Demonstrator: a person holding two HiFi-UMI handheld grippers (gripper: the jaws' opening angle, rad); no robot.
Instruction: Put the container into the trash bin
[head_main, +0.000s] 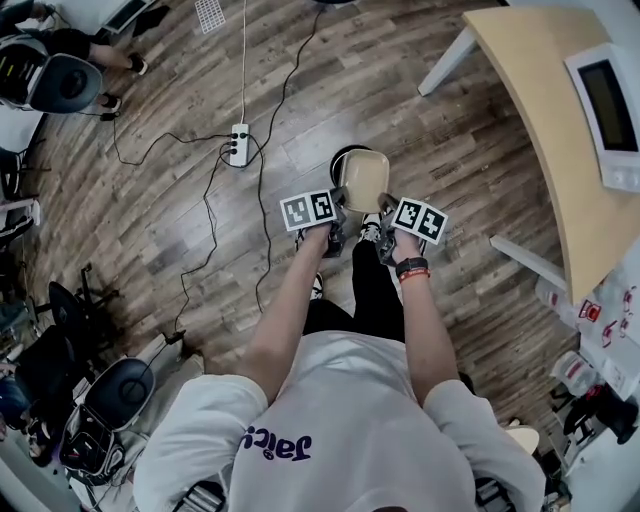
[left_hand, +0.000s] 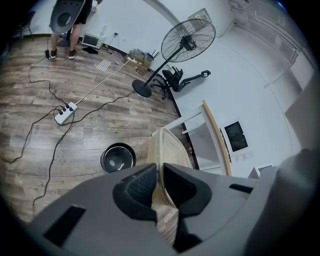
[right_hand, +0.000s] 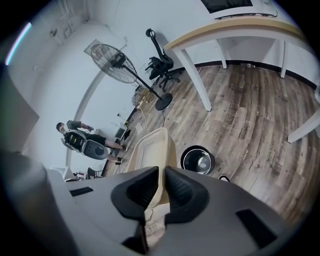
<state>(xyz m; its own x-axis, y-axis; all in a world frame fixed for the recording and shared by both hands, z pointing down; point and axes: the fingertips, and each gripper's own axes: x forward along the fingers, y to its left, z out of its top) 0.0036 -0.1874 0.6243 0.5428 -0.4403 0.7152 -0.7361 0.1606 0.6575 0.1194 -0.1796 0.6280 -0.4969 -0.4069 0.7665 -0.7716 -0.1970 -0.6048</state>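
The left gripper (head_main: 336, 212) and right gripper (head_main: 384, 214) each clamp an edge of the container (head_main: 363, 180) above the bin (head_main: 339, 158), thin edge grips, so it could slip or snag the rim and miss.

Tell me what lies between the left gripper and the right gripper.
The beige container, pinched at both sides; the head view shows it.

I seem to be working in an office-like lab space. A wood-plank floor (head_main: 180, 120) meets white walls (left_hand: 250, 85), and a power strip (head_main: 239, 144) trails loose cables (head_main: 205, 215). There is a pale worktop (head_main: 540, 110) on white legs, a pedestal fan (left_hand: 188, 40), a black office chair (left_hand: 175, 80), and a person (right_hand: 80, 137) wearing bulky gear.
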